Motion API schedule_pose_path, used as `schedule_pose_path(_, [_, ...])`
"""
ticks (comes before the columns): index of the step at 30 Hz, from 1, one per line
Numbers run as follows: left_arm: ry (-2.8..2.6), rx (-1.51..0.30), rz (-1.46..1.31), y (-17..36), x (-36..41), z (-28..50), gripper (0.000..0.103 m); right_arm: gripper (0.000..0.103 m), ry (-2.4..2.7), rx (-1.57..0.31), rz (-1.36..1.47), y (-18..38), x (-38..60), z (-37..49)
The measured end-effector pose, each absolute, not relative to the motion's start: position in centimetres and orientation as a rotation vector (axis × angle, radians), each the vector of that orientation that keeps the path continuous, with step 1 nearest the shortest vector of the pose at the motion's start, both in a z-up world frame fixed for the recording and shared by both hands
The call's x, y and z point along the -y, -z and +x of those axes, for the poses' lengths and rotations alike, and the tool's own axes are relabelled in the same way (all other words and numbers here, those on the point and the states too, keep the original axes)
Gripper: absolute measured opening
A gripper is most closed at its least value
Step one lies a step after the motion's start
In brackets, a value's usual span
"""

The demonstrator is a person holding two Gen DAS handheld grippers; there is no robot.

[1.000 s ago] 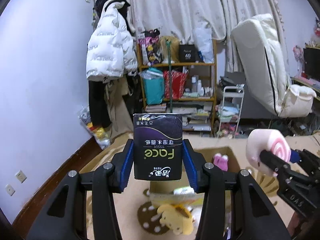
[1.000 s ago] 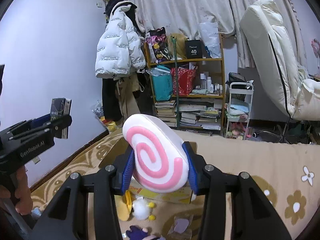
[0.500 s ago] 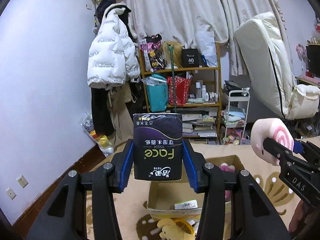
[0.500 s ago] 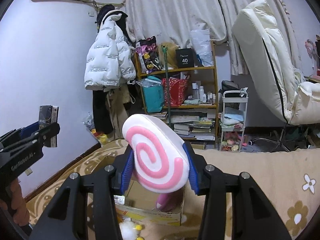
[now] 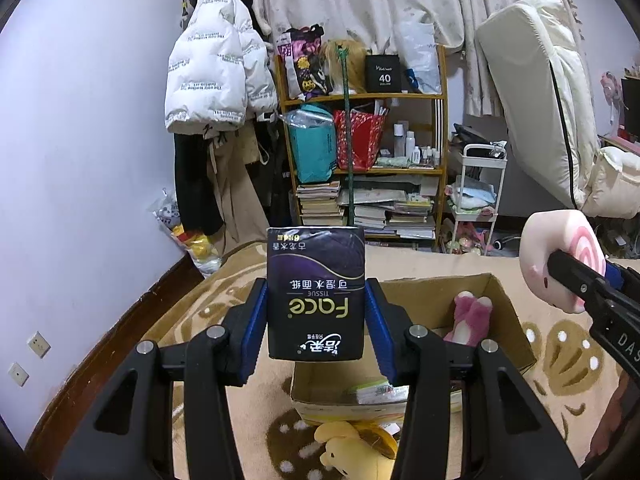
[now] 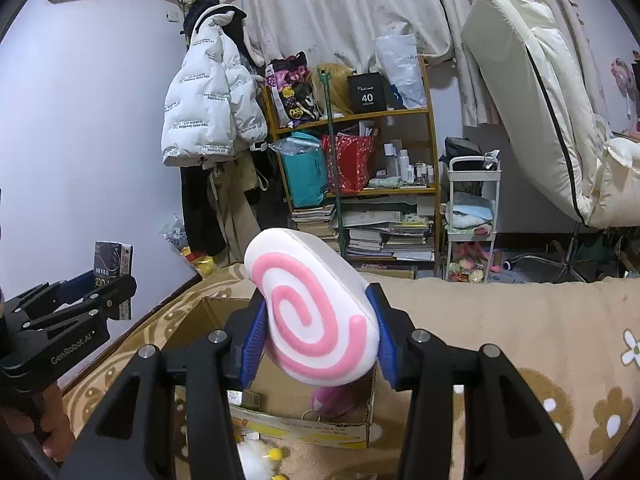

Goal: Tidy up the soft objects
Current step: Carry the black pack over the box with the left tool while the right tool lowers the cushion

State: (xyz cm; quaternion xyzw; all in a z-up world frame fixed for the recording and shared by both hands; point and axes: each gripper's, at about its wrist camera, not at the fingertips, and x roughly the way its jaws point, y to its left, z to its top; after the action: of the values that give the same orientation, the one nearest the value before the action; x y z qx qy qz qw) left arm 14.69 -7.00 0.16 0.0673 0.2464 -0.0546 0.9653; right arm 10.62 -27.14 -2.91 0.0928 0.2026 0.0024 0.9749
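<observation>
The left tongs [image 5: 316,320] were clamped on the dark tissue pack [image 5: 316,292], held upright between the blue pads, and the right tongs [image 6: 318,340] were squeezed onto the pink-and-white swirl cushion [image 6: 312,312], tilted in the grip. Compared with a second earlier, both tongs had swung from looking down at the rug to a more level view and back a little; the cardboard box [image 5: 508,312], which had sat mostly hidden behind the pack, now lay open just beyond and below the left tongs, slightly to their right, and directly under the cushion in the right wrist view. I judged this to mean that both items were lined up for dropping into the box (neither had been let go yet). Inside the box, past the left tongs, a pink plush [image 5: 468,312] leaned against the far right wall and a flat pale packet [image 5: 380,390] lay near the front wall, so free room remained in the middle. Below the left tongs, outside the box's near wall, a yellow plush [image 5: 352,446] lay on the patterned rug [image 5: 568,356], and a white fluffy toy [image 6: 256,456] showed below the right tongs. The two tongs were near each other over one box, so I thought collision the main risk. Farther off stood the cluttered shelf [image 5: 364,98] and a hanging white jacket [image 5: 216,64].
</observation>
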Motion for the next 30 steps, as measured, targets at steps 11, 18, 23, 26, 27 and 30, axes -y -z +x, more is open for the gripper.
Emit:
schedule_pose_path(11, [0.115, -0.565, 0.132, 1.7, 6.6, 16.3, 0.045, 0.05, -0.022, -0.439, 0.214, 4.0, 27.4, 11.5])
schedule_pose_path(18, [0.129, -0.634, 0.104, 3.2, 6.2, 17.3, 0.045, 0.051, -0.054, -0.471, 0.254, 5.1, 27.6, 12.3])
schedule_pose_path(23, [0.146, -0.678, 0.089, 4.3, 6.2, 18.2, 0.046, 0.052, -0.076, -0.508, 0.291, 6.3, 28.0, 12.9])
schedule_pose_path(26, [0.154, -0.696, 0.093, 4.8, 6.4, 18.5, 0.046, 0.053, -0.099, -0.534, 0.312, 7.1, 28.1, 13.4])
schedule_pose_path(27, [0.155, -0.699, 0.096, 5.0, 6.5, 18.5, 0.046, 0.053, -0.103, -0.542, 0.312, 7.4, 28.0, 13.5])
schedule_pose_path(30, [0.157, -0.71, 0.106, 5.4, 6.7, 18.5, 0.046, 0.055, -0.116, -0.563, 0.3, 8.0, 27.6, 13.9])
